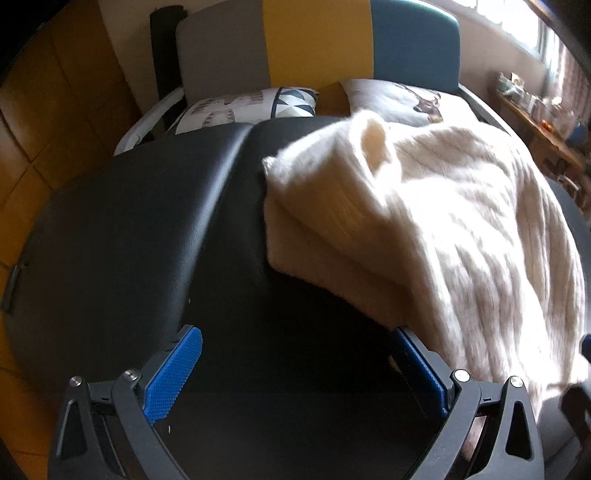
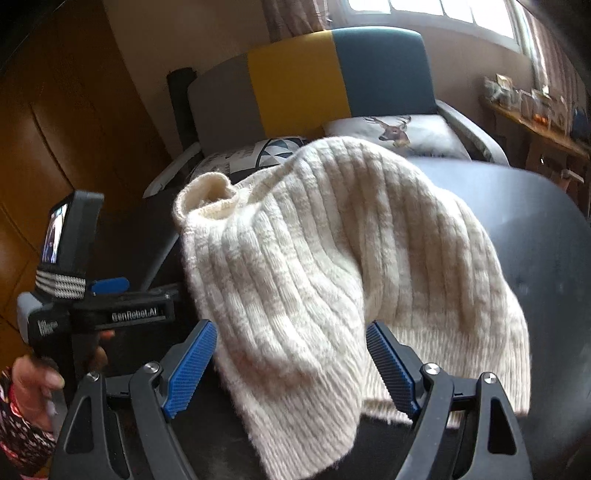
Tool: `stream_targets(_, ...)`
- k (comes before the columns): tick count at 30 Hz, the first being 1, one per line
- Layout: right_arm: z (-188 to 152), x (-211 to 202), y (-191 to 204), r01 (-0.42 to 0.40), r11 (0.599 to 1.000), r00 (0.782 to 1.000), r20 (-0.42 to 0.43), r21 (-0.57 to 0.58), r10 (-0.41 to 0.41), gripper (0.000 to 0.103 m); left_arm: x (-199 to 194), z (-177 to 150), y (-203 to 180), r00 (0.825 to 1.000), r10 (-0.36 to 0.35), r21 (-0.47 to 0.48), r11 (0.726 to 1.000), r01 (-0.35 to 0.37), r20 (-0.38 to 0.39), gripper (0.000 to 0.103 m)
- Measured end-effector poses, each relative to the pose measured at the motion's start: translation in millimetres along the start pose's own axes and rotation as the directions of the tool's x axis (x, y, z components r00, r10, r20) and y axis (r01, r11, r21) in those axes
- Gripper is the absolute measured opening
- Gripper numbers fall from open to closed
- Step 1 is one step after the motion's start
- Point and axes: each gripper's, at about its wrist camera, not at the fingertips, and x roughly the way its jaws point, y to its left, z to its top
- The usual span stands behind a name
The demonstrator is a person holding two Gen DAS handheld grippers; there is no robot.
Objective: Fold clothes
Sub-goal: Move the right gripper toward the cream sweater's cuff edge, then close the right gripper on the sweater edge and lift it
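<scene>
Blue ribbed pads sat closest to the right wrist camera, the right gripper spread wide with nothing clamped — a fold of the cream ribbed sweater hung between the fingers, whether touching them could not be told. Left gripper likewise stood wide, over the bare black table, its right-hand pad just beside the sweater's edge.

From the right view, the left gripper's body showed at the left edge, held by a hand with a patterned sleeve below it.

Sweater lay heaped on the right part of the black surface, partly folded in layers, its collar turned up at the far side. It blocked much of the table behind it.

Beyond the table — a sofa with grey, yellow and teal back panels, a geometric-print cushion and a deer-print cushion. Wooden panelling at left; a cluttered shelf under a bright window at right.
</scene>
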Motion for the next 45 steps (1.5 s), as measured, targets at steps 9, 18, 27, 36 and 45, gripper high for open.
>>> stream_targets(9, 19, 7, 28, -0.028, 0.995, 0.999, 0.035, -0.096, 0.032, 0.076, 25, -38, -59, 0.998, 0.053, -0.053, 0.997, -0.051, 0.033, 0.103)
stream_targets(18, 66, 40, 80, -0.127, 0.964, 0.991, 0.019, -0.235, 0.136, 0.067, 54, -60, -40, 0.994, 0.108, -0.164, 0.98, -0.112, -0.03, 0.103)
stream_targets(27, 88, 105, 145, -0.054, 0.891, 0.998, -0.041, -0.452, 0.04, 0.048, 71, -73, -35, 0.995, 0.075, -0.207, 0.975, -0.086, -0.059, 0.103)
stream_targets(36, 69, 151, 147, -0.009, 0.862, 0.99, -0.124, -0.507, -0.063, 0.021, 66, -78, -37, 0.996, 0.078, -0.202, 0.976, -0.086, -0.046, 0.103)
stream_targets(45, 87, 126, 132, -0.052, 0.923, 0.998, -0.058, -0.382, 0.032, 0.014, 60, -74, -36, 0.995, 0.083, -0.192, 0.977, -0.09, -0.046, 0.103)
